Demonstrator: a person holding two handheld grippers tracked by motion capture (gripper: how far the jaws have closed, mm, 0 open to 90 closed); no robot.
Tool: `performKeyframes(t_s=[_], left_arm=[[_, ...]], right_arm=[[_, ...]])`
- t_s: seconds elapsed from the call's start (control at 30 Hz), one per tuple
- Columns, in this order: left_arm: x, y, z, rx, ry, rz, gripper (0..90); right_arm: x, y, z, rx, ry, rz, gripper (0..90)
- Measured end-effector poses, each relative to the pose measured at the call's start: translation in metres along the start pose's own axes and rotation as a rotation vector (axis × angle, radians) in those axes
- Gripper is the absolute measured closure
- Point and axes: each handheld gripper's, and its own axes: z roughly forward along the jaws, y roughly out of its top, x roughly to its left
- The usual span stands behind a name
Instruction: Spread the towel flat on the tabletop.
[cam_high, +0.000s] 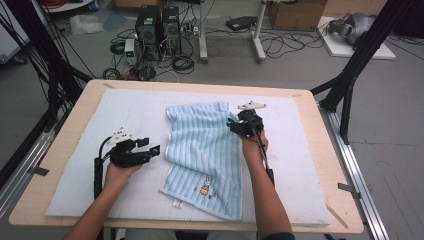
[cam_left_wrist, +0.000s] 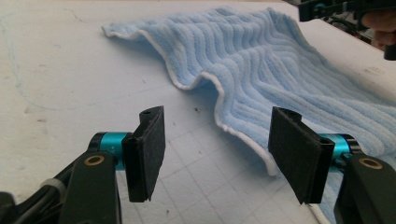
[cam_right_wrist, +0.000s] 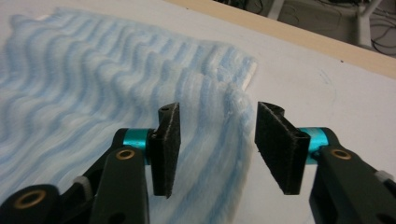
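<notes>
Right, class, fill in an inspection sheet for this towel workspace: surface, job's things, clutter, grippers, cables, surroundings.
Surface: wooden table under a white mat.
Job's things: blue striped towel, rumpled, bunny motif on its near end.
Clutter: nothing seen on the mat.
Grippers: left hand-held gripper open beside the towel's edge; right hand-held gripper open, straddling the towel's raised edge.
Cables: one trails from each gripper; more tangled on the floor.
Surroundings: computer towers, cardboard box.

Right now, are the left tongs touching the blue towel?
Apart. The left gripper view shows the left tongs open over bare mat, with the towel edge lying beyond them.
</notes>
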Motion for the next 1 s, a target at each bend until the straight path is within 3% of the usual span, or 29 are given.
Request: performKeyframes(t_s=[0.23,0.27,0.33,0.5,0.67,0.77,0.9,0.97,1.0], left_arm=[[-0.013,-0.002,0.018,0.068,-0.055,0.015,37.2],[-0.016,-0.001,0.022,0.101,-0.051,0.045,37.4],[-0.019,0.000,0.026,0.107,-0.051,0.057,37.3],[-0.022,0.003,0.035,0.117,-0.037,0.046,37.4],[-0.022,0.007,0.049,0.210,0.015,0.042,38.4],[-0.026,0.009,0.056,0.216,0.025,0.065,40.1],[-0.029,0.010,0.058,0.234,0.037,0.116,49.2],[-0.027,0.013,0.059,0.241,0.039,0.170,64.0],[-0.025,0.014,0.060,0.237,0.020,0.161,75.9]], right_arm=[[0.002,-0.026,-0.040,-0.041,0.088,-0.005,41.8],[0.003,-0.030,-0.044,-0.042,0.098,-0.006,41.2],[0.006,-0.039,-0.052,-0.034,0.112,-0.023,40.7],[0.011,-0.058,-0.064,-0.031,0.125,-0.045,39.9],[0.012,-0.069,-0.070,-0.027,0.142,-0.050,38.8],[0.011,-0.072,-0.073,-0.039,0.150,-0.044,38.7],[0.009,-0.073,-0.075,-0.049,0.151,-0.032,38.7],[0.009,-0.073,-0.075,-0.048,0.150,-0.028,38.8],[0.009,-0.073,-0.075,-0.047,0.150,-0.034,38.9]])
